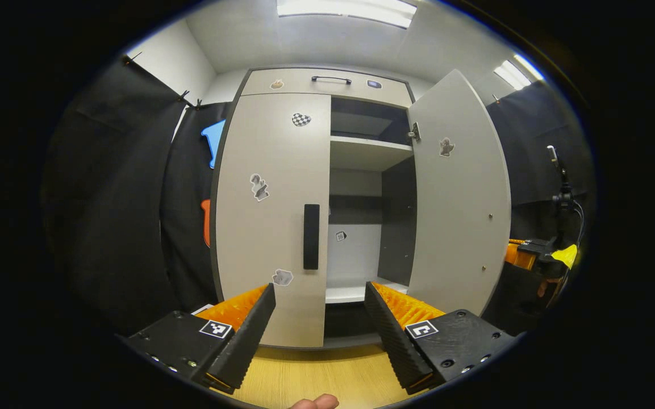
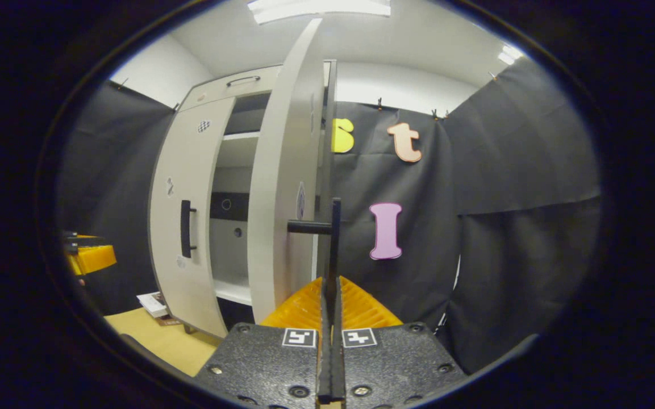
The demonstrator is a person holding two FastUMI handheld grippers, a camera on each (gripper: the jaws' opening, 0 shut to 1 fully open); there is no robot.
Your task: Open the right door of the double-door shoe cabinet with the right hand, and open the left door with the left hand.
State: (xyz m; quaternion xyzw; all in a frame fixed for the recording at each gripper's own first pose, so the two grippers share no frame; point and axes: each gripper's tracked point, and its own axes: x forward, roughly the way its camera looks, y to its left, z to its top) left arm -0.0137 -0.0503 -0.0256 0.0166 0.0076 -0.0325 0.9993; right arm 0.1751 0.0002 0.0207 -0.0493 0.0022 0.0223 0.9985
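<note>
My right hand-held gripper [image 2: 330,307] pinches the swung-out right door's [image 1: 459,193] thin rigid handle [image 2: 333,238]; my left hand-held gripper [image 1: 318,318], spread wide, faces the shut left door's [image 1: 273,216] stiff bar handle [image 1: 311,236].

The shoe cabinet [image 1: 273,216] stood on a light wooden floor [image 1: 316,375]. In the right gripper view, a small printed booklet or card [image 2: 154,305] lay on the floor [image 2: 157,341] just beside the cabinet's [image 2: 191,227] front corner, its print too small to tell.

Both grippers, left gripper [image 1: 320,321] and right gripper [image 2: 332,318], had black ridged jaws backed in orange, screwed black bodies, and square black-and-white markers.
</note>
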